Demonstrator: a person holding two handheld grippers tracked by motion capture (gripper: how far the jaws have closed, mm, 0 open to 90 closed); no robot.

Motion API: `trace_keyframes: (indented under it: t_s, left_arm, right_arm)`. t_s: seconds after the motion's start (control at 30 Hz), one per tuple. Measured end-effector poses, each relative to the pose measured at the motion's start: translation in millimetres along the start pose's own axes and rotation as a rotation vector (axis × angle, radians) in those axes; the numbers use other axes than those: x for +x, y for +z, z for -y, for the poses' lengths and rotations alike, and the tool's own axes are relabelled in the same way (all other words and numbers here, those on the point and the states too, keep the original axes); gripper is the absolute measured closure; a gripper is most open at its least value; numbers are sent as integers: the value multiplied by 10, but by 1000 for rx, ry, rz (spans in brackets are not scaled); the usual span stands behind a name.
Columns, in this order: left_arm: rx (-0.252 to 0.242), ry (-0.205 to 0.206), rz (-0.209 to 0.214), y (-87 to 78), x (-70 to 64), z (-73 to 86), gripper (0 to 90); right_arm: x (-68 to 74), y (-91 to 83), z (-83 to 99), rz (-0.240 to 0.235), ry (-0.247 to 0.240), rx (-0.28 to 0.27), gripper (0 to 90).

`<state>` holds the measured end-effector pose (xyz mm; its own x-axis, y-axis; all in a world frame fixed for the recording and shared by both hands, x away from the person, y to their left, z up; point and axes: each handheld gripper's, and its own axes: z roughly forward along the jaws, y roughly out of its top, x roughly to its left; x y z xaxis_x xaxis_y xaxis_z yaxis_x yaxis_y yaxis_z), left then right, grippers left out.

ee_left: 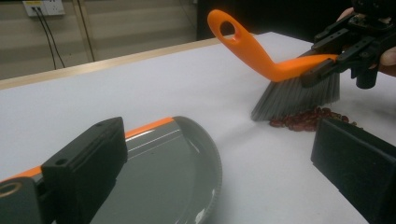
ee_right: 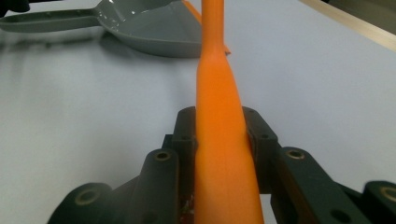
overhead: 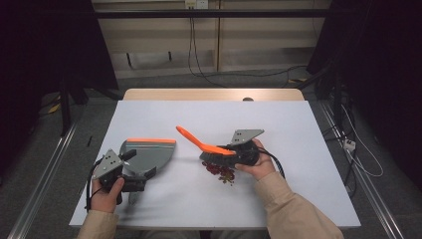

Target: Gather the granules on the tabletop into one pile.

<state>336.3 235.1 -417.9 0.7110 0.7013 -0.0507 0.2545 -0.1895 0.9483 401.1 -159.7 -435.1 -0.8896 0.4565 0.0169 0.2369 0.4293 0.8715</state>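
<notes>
One brush [overhead: 204, 145] sits clamped in right hand-held gripper [overhead: 234, 152].

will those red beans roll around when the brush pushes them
Probably yes: the beans look small, rounded and glossy, so some may scatter on the smooth table. They lie in a loose pile, and the soft bristles may let a few slip past.

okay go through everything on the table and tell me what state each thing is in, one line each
Brush: clamped in the right gripper, bristles down at the beans.
Red beans: loose pile on the table.
Dustpan: flat on the table, empty.
Left gripper: fingers open, over the dustpan.
</notes>
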Motion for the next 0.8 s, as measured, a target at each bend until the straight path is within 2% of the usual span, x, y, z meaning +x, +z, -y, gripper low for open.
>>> trace_keyframes:
  t_s: [0.3,0.5,0.67,0.73,0.8]
  left_arm:
    - [7,0,0,1,5,5,34]
    - [9,2,1,10,4,7,34]
    - [6,-1,1,5,10,8,34]
    - [5,-3,-1,2,12,9,34]
    - [4,-3,-2,-2,12,8,34]
  right_arm:
    - [-94,-104,3,70,55,-72,709]
    - [-174,-152,54,120,70,-73,709]
    - [-270,-145,160,187,82,-39,709]
    - [-279,-153,183,185,100,-41,708]
    - [-253,-165,167,196,94,-17,706]
